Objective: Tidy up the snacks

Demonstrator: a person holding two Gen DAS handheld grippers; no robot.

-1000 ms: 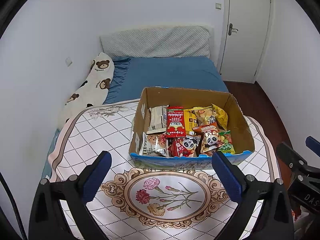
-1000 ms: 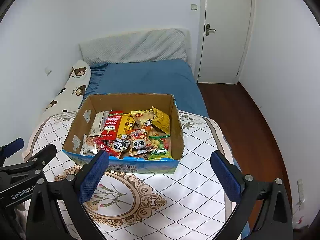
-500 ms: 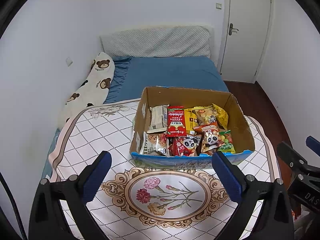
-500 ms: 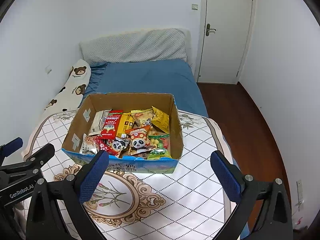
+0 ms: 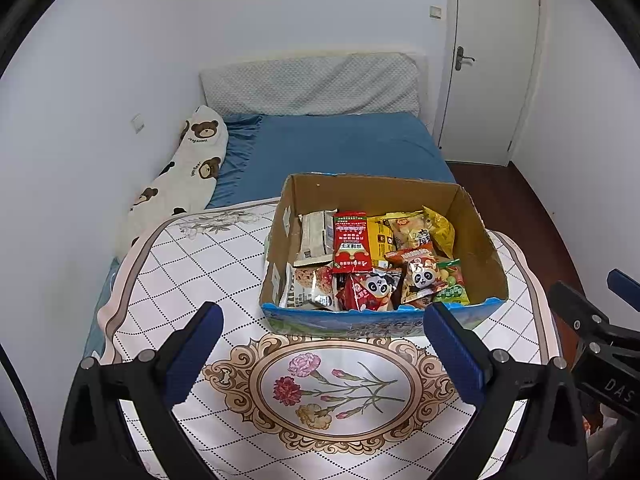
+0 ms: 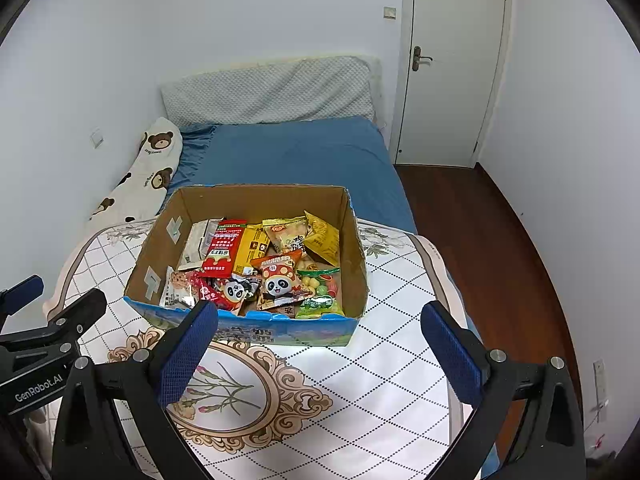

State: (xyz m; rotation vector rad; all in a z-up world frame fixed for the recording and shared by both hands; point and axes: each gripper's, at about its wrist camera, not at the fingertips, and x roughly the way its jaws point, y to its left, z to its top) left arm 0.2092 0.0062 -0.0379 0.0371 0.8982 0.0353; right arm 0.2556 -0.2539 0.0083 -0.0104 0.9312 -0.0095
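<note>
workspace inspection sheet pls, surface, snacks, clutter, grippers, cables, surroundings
Surface: table under a floral diamond-pattern cloth.
Job's things: open cardboard box on the table, holding mixed snack packets, among them a red packet and a panda packet.
Clutter: nothing seen on the cloth outside the box.
Grippers: left gripper and right gripper both open, empty, short of the box.
Cables: a dark cable at the left wrist view's left edge.
Surroundings: blue bed, bear-print pillow, closed white door.
</note>
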